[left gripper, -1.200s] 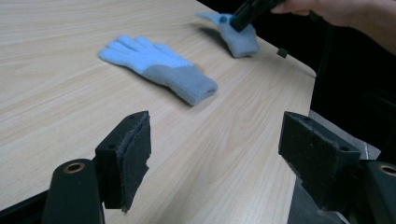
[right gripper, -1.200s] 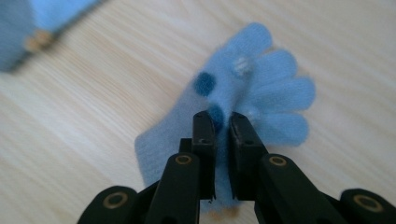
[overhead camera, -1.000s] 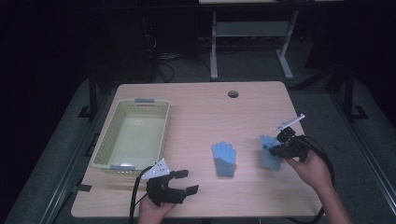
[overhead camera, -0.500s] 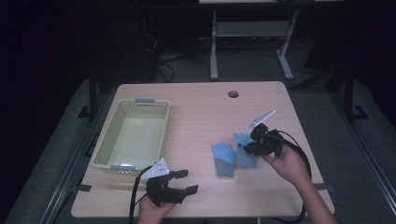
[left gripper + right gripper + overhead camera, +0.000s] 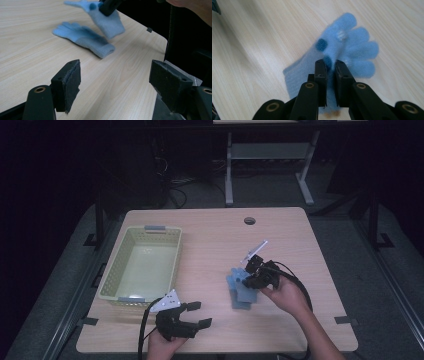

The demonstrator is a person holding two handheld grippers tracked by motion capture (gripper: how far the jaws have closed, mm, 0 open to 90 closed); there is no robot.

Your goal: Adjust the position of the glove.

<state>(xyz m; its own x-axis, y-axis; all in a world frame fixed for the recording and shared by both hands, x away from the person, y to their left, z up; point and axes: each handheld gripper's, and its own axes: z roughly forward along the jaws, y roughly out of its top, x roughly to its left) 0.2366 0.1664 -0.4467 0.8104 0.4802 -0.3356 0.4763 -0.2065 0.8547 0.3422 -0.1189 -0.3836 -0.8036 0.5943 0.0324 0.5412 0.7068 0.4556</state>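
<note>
right tool [image 5: 330,65]: clenched on carried glove [image 5: 352,50], lifted just above flat glove [image 5: 85,38] | flat glove: on desk [image 5: 210,235], right of basket [image 5: 142,265] | left tool [image 5: 192,315]: released, farther off near basket

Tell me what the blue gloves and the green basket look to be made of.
Gloves: the held glove and the lying glove look like soft knit or fleece, matte, with fuzzy edges and a ribbed cuff. Basket: probably moulded plastic, pale green, its walls perforated in a regular grid.
</note>
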